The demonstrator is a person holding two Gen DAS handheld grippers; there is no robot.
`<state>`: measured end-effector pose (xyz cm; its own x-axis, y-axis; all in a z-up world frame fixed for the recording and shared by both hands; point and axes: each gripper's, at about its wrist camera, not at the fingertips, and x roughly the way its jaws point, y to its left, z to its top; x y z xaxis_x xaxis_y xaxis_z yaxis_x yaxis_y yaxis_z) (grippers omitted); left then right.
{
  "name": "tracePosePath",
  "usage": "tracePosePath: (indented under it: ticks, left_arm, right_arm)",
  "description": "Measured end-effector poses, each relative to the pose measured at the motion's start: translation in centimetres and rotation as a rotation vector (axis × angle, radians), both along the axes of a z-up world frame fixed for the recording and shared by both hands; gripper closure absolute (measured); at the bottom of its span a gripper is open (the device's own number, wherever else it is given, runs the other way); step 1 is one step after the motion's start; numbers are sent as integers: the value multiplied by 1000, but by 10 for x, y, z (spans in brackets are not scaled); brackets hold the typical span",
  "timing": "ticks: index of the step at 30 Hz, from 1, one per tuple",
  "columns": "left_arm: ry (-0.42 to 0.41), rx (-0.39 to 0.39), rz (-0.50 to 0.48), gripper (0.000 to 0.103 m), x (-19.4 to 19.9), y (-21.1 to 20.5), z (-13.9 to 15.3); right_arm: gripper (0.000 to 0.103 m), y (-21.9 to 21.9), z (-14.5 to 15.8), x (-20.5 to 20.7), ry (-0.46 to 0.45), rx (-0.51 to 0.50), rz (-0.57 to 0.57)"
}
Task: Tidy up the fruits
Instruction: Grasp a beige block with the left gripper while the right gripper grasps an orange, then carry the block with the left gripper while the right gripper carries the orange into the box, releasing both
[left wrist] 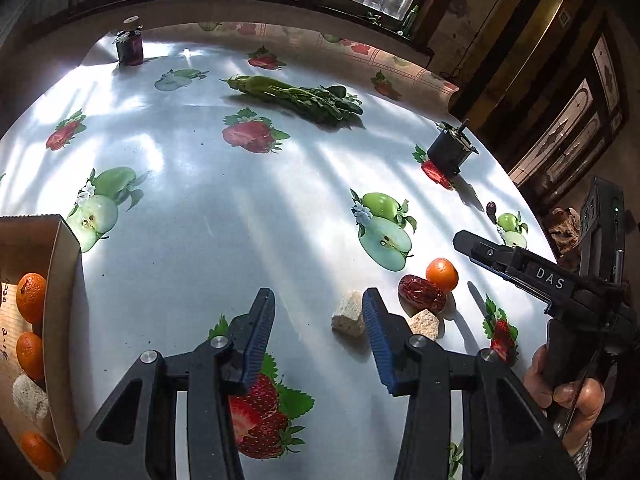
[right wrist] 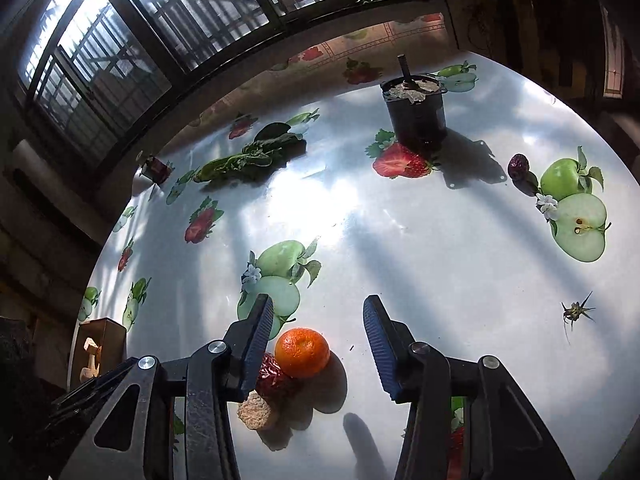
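My left gripper (left wrist: 318, 300) hangs open over the fruit-print tablecloth (left wrist: 240, 208), nothing between its fingers. A beige crumbly block (left wrist: 348, 318) lies just beyond its right finger, and a second block (left wrist: 425, 324), a red date (left wrist: 422, 294) and an orange (left wrist: 442, 274) lie further right. My right gripper (right wrist: 318, 304) is open just above that orange (right wrist: 302, 352). The orange sits near its left finger, with the pads apart from it. The date (right wrist: 276, 376) and a block (right wrist: 258, 410) lie partly under that finger. A cardboard box (left wrist: 60, 280) at the left holds several oranges (left wrist: 31, 296).
A bunch of leafy greens (left wrist: 296, 96) lies at the far side. A black motor (right wrist: 416, 116) stands at the back right, with a small dark date (right wrist: 518, 166) near it. A dark jar (left wrist: 130, 46) is at the far left edge. A dry stem star (right wrist: 576, 312) lies right.
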<state>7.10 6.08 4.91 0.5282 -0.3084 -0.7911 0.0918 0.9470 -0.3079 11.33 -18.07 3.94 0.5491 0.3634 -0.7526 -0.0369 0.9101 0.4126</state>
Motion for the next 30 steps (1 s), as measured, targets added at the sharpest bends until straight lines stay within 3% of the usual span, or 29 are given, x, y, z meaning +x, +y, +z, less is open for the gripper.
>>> tracePosePath:
  ticks: [4, 12, 18, 20, 25, 27, 30]
  left_arm:
    - [9, 16, -47, 59, 5, -12, -9]
    - [13, 58, -82, 59, 11, -31, -26]
    - [-29, 147, -94, 59, 8, -45, -27]
    - [-35, 183, -94, 77, 6, -48, -27]
    - [-23, 168, -71, 77, 2, -44, -24]
    - [-19, 156, -66, 77, 0, -41, -22]
    - [-32, 160, -65, 77, -8, -39, -15]
  right_arm:
    - [52, 9, -18, 2, 38, -20, 33]
    - [52, 15, -23, -1, 32, -25, 76]
    - [52, 18, -22, -4, 32, -32, 85]
    - [52, 20, -22, -5, 33, -40, 91]
    - [53, 26, -22, -11, 29, -52, 109]
    - [67, 30, -22, -12, 35, -79, 119]
    - [68, 32, -19, -15, 28, -102, 118]
